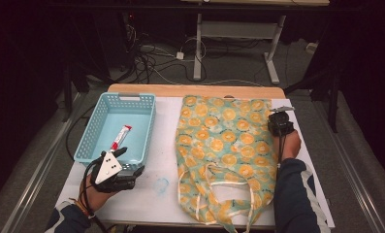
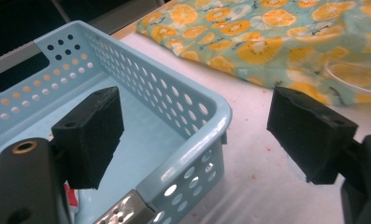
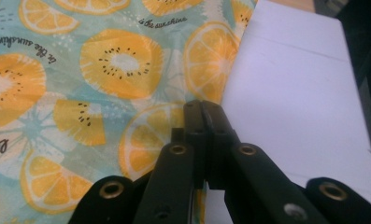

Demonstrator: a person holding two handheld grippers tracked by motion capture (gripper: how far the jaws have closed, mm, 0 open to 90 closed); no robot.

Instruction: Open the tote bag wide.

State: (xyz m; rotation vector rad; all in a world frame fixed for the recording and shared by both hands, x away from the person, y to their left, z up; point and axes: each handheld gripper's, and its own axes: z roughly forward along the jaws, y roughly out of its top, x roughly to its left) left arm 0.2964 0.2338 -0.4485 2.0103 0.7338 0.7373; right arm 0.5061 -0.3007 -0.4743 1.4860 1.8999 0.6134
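Fabric edge meets closed jaws: the right gripper (image 3: 203, 109) sits at the right hem of the bag (image 1: 224, 145), its jaws pressed together right at the cloth's border; whether cloth is pinched between them cannot be told. The bag lies flat on the white bench (image 1: 166, 191), thin teal cloth printed with orange slices, its pale looped handles toward the person. The left gripper (image 2: 197, 140) holds its blocky black jaws spread astride the near corner of a perforated blue plastic basket (image 1: 95, 131) holding a red-and-white stick packet (image 1: 121, 137).
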